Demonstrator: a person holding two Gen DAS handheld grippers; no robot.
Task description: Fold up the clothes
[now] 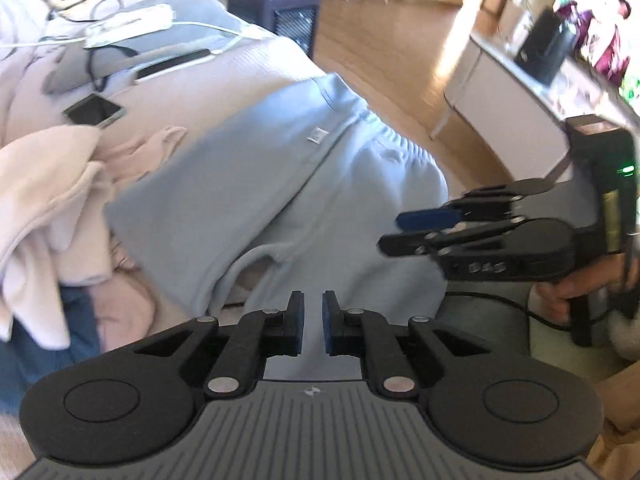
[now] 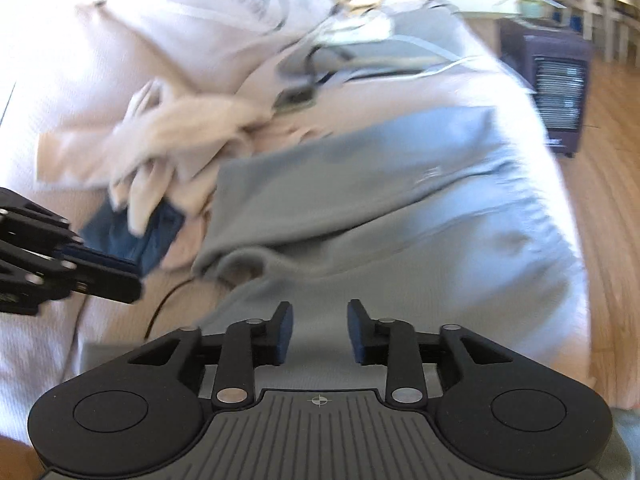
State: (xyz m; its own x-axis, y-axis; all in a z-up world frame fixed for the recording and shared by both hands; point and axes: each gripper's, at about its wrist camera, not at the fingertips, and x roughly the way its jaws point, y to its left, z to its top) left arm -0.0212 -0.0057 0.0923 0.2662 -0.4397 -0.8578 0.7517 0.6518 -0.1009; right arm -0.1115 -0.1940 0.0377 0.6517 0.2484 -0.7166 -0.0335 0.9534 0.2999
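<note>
Light blue sweatpants lie spread on the bed, waistband toward the bed's floor-side edge; they also show in the right wrist view. My left gripper hovers over the near part of the pants. Its jaws stand a narrow gap apart with nothing between them. It appears again at the left edge of the right wrist view. My right gripper is open above the pants and holds nothing. In the left wrist view it comes in from the right, held by a hand.
A heap of cream and pink clothes over a dark blue garment lies left of the pants. Phones, a power strip and cables sit further up the bed. A dark heater stands on the wooden floor beyond.
</note>
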